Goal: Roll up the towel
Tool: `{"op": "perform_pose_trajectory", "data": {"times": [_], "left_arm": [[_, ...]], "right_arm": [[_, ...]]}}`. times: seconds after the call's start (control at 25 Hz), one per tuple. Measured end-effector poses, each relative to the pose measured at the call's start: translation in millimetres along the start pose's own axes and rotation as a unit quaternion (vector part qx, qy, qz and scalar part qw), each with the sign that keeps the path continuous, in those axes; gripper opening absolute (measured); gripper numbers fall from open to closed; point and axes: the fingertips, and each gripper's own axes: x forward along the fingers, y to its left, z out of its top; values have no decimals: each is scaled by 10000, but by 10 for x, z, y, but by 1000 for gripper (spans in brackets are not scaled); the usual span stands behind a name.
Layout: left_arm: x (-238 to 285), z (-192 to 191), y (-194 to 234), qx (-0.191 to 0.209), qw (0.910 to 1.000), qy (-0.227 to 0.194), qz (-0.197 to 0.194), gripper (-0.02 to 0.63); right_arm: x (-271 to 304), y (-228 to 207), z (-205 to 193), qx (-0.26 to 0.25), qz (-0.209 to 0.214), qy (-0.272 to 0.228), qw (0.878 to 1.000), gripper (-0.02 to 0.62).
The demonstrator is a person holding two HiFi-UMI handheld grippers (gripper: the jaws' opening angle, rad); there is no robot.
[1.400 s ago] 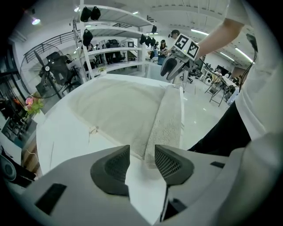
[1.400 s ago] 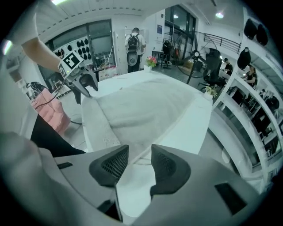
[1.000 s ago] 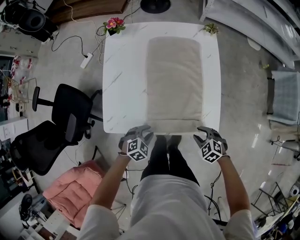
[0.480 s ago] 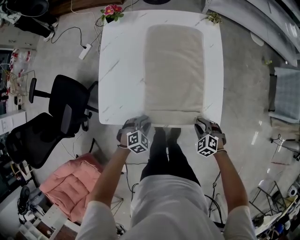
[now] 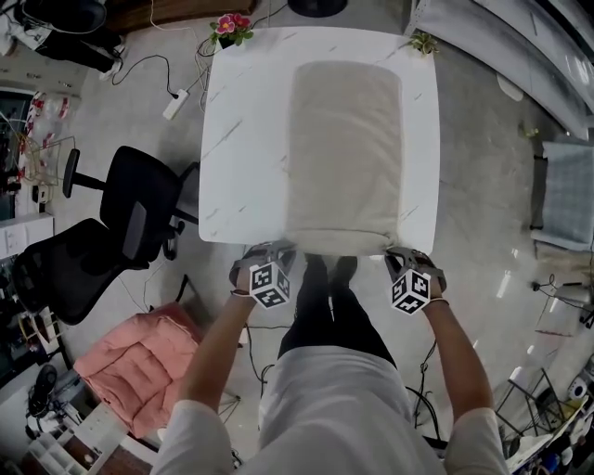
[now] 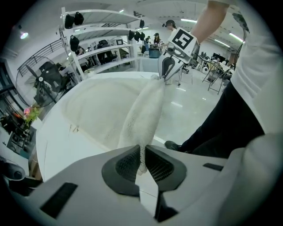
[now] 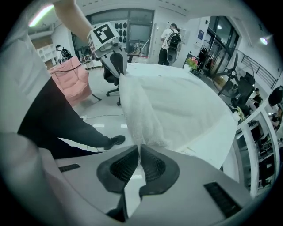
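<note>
1. Clamping the near left corner of the towel (image 5: pixel 345 148), the left gripper (image 6: pixel 141 155) has just closed its jaws on the cloth.
2. The right gripper (image 7: pixel 138 161) has likewise just closed, pinching the near right corner.
3. The towel's near edge stretches between both grippers.
4. The rest lies flat along the middle of the white table (image 5: pixel 243 139).
5. Pink flowers (image 5: pixel 229 25) sit by the far left corner.

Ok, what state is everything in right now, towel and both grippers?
towel: spread on the table, not yet rolled.
left gripper: jaws just closed, shut on the towel's near left corner.
right gripper: jaws just closed, shut on the towel's near right corner.
</note>
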Motion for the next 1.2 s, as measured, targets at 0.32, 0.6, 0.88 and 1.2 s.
{"op": "perform_pose_trajectory", "data": {"times": [0.32, 0.6, 0.88, 1.2], "left_arm": [[-205, -45, -265, -19, 9974, 182, -694, 54], [-204, 71, -69, 2, 9911, 357, -1280, 57], [-133, 211, 316, -261, 9875, 259, -1535, 54], [58, 288, 718, -253, 9929, 210, -1139, 64]], "right_arm": [[-239, 303, 34, 438, 876, 38, 9952, 31], [-232, 34, 96, 782, 1151, 236, 9900, 34], [-122, -413, 177, 1275, 1310, 270, 9828, 38], [52, -848, 214, 1438, 800, 210, 9861, 61]]}}
